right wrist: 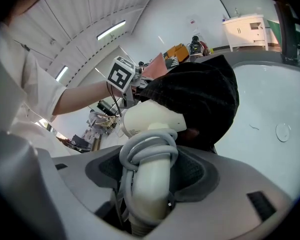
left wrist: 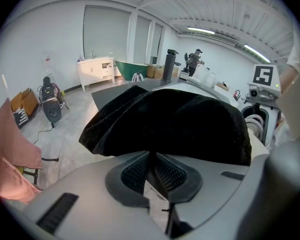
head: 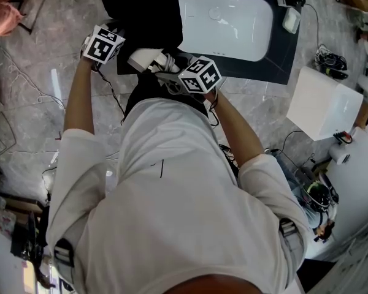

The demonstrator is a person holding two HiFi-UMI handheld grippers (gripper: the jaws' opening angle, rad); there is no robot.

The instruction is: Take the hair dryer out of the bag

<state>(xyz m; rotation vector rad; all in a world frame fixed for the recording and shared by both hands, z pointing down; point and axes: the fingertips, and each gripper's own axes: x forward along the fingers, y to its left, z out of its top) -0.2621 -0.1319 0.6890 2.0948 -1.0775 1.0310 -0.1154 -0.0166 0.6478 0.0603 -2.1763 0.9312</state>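
Observation:
A black cloth bag [head: 148, 14] lies on the dark counter beside the basin. My left gripper [left wrist: 152, 165] is shut on a fold of the bag [left wrist: 175, 119] at its near edge. In the head view my left gripper [head: 113, 43] sits at the bag's left side. My right gripper [right wrist: 151, 176] is shut on the handle of the white hair dryer [right wrist: 152, 121], which has its grey cord wound round it. The dryer's head still lies partly inside the bag's mouth [right wrist: 200, 96]. From above, the hair dryer [head: 146, 58] shows between the two grippers, with my right gripper [head: 175, 73] just right of it.
A white basin [head: 230, 17] is set in the dark counter [head: 276, 60] right of the bag. A dark faucet [right wrist: 290, 14] stands at its far side. A white box [head: 324, 106] and loose cables lie on the grey floor around the person.

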